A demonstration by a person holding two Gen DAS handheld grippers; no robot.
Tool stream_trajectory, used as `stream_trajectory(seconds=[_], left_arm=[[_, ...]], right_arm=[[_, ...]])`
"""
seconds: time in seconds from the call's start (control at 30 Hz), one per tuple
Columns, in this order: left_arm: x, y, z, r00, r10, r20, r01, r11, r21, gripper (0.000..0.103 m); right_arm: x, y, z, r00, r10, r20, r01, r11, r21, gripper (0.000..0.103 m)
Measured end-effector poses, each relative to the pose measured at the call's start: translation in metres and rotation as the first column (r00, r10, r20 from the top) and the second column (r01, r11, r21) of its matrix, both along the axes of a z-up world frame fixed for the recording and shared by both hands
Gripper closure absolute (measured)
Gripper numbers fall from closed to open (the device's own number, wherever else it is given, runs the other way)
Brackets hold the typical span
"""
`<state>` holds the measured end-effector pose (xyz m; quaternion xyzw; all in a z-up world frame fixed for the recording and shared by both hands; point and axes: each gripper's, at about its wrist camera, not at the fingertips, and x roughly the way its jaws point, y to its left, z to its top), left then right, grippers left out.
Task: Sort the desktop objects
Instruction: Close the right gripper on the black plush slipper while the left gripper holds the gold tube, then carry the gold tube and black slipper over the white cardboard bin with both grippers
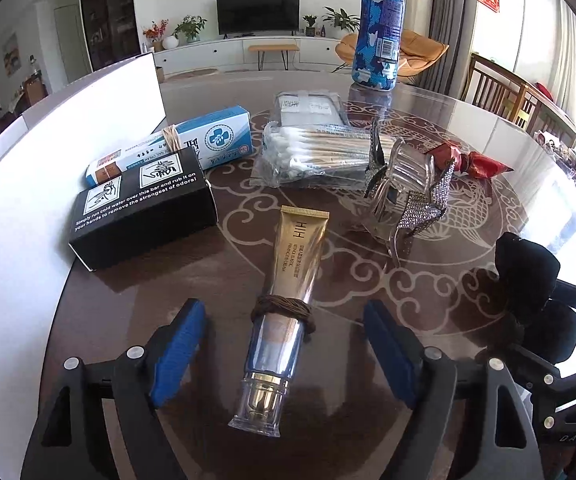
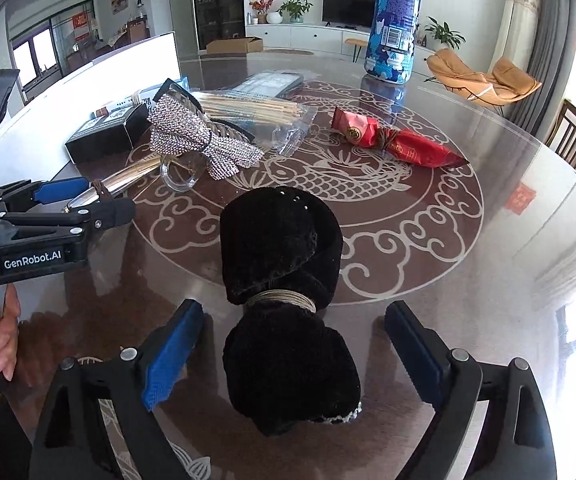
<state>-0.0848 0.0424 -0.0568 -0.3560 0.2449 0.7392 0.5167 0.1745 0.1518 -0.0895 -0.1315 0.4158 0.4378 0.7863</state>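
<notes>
currently both released. left gripper [image 1: 284, 354]: jaws spread wide, straddling gold cream tube [image 1: 288, 280] without pad contact. tube flat on glass table [image 1: 468, 128], long axis running away from camera, clear cap nearest, crimped end pointing toward cotton swab pack [image 1: 312, 152]; brown hair tie [image 1: 282, 310] wrapped round middle. right gripper [image 2: 294, 354]: jaws spread wide, black velvet bow [image 2: 284, 300] between them, untouched. bow flat on table, long axis pointing away from camera, pinched at centre by wire band. black box [image 1: 144, 208] left of tube; rhinestone hair clip [image 1: 404, 196] right of it.
</notes>
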Motion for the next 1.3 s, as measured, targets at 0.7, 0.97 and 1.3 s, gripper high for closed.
stream_trajectory(seconds=[0.7, 0.97, 1.3], left_arm=[[0.004, 0.012, -0.010, 1.000, -0.031, -0.003, 0.031, 0.996, -0.079, 0.000], [0.004, 0.012, -0.010, 0.999, -0.032, -0.003, 0.032, 0.996, -0.079, 0.000], [0.004, 0.012, -0.011, 0.999, -0.033, -0.004, 0.033, 0.996, -0.079, 0.000]], right_arm=[[0.006, -0.002, -0.004, 0.999, -0.044, -0.021, 0.044, 0.999, -0.014, 0.000], [0.006, -0.002, -0.004, 0.999, -0.050, -0.022, 0.049, 0.999, -0.015, 0.000], [0.005, -0.002, -0.004, 0.998, -0.051, -0.024, 0.050, 0.999, -0.016, 0.000]])
